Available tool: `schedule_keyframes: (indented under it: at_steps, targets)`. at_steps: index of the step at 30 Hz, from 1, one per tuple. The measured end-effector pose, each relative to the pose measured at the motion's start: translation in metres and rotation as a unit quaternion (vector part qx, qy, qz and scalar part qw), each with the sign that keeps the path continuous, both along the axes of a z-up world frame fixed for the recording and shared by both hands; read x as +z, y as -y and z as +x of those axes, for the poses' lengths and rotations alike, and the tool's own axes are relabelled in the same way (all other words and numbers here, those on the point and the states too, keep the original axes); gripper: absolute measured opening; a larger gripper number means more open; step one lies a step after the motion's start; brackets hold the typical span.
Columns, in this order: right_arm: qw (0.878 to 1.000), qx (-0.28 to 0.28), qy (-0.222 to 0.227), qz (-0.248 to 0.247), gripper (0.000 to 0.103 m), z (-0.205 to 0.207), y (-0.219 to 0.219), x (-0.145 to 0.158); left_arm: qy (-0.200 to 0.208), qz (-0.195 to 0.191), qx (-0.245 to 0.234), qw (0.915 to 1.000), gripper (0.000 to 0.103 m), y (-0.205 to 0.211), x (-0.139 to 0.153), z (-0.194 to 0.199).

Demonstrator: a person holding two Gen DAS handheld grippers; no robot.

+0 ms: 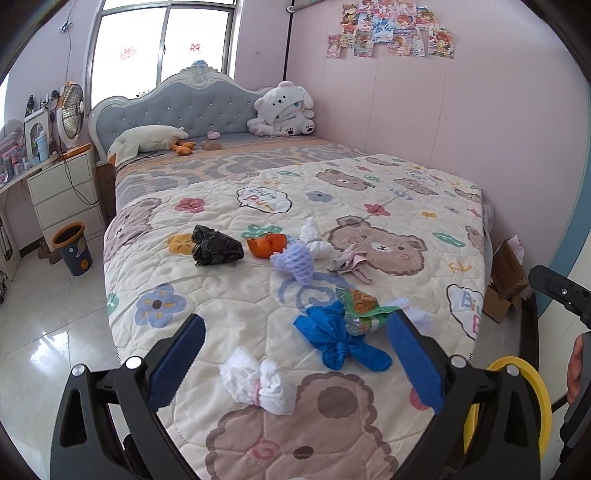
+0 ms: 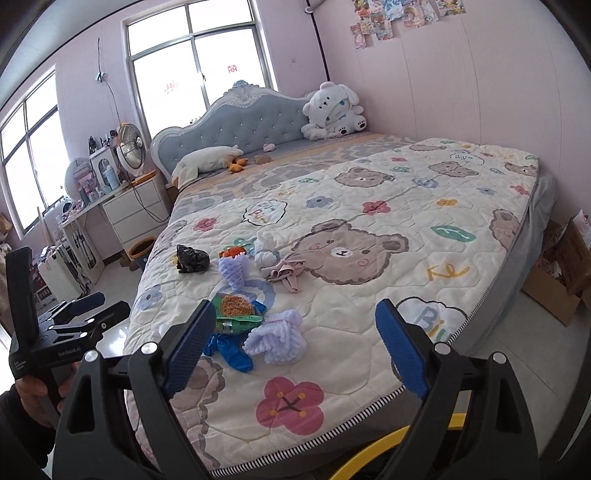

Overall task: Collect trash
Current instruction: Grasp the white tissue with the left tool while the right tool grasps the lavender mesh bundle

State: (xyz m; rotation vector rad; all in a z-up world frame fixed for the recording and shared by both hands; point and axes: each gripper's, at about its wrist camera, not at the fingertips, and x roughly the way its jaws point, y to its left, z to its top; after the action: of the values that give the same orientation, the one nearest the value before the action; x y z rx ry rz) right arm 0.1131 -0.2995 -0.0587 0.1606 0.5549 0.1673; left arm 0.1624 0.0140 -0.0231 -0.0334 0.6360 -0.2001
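Pink bedroom, bear-print quilt (image 1: 406,206) on the bed, bin (image 1: 72,253) on the tiled floor by the drawers. Trash is scattered mid-quilt: black bag (image 1: 216,245), blue glove (image 1: 338,341), snack wrapper (image 2: 236,312), white wad (image 1: 258,382). You hold both grippers tilted down over the foot of the bed. Left gripper (image 1: 295,363) gapes wide, grasping nothing. Right gripper (image 2: 297,349) likewise released, empty.

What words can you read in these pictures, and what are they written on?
"Biu" on a cloud drawn on the bear quilt.
"GenRobot.AI" on the left gripper's black body, small but readable.
The wall posters, the red window stickers and the green snack wrapper are too small or blurred to read.
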Motion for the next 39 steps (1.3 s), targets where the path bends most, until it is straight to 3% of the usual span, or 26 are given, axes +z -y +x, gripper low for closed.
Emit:
schedule_keyframes:
  at_steps: [25, 36, 39]
  targets:
    - [0.992, 0.045, -0.112, -0.033, 0.087, 0.096, -0.055, -0.1, -0.091, -0.012, 0.051, 0.9945, 0.095, -0.034, -0.089, 0.037]
    - [0.99, 0.045, -0.127, -0.04, 0.087, 0.119, -0.061, -0.118, -0.087, -0.011, 0.037, 0.9955, 0.094, -0.023, -0.104, 0.045]
    - [0.989, 0.045, -0.137, -0.032, 0.083, 0.125, -0.059, -0.124, -0.083, -0.013, 0.025, 0.9961, 0.086, -0.018, -0.107, 0.047]
